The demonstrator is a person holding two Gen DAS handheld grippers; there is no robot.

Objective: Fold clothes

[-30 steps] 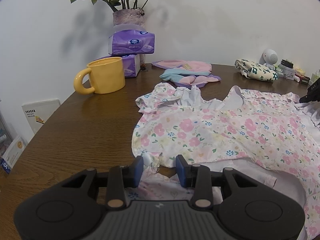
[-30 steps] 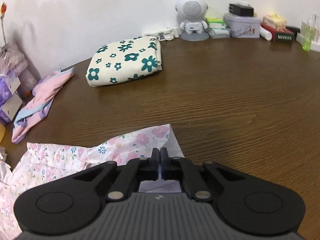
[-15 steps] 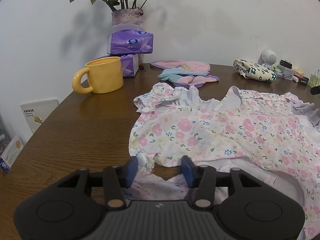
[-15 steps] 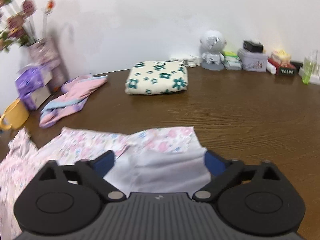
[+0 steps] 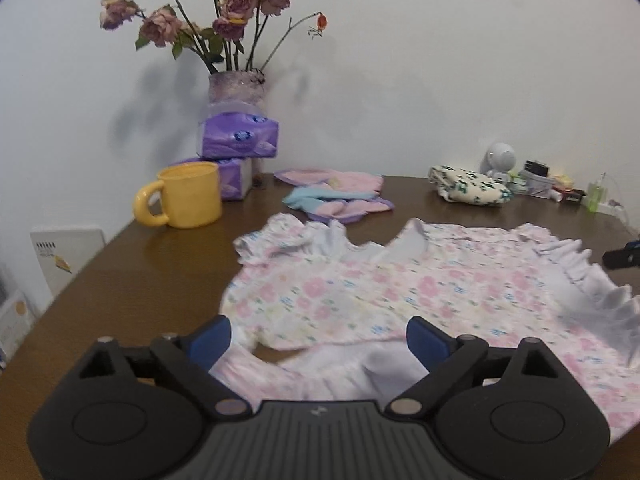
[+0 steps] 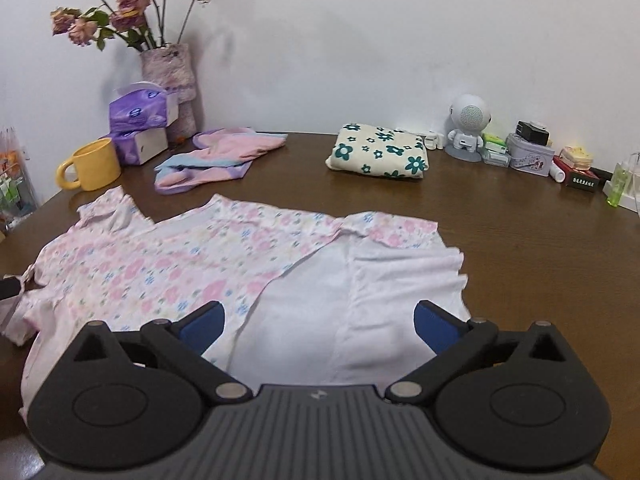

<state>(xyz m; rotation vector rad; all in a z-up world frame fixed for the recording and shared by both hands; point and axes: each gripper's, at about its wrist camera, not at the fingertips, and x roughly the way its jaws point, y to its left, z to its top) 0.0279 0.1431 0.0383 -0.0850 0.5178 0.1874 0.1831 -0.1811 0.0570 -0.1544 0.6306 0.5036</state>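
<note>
Both jaws have just been opening — left gripper [image 5: 318,338] and right gripper [image 6: 318,326] now wide, empty; floral dress [image 6: 168,264] released ahead, one fold laid.

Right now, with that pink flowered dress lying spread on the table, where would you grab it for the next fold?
Probably the white-lined hem corner of the flowered dress, approached from its outer side with the open right gripper. That edge lies flat and free on the wooden table, so a finger could slide under it.
</note>
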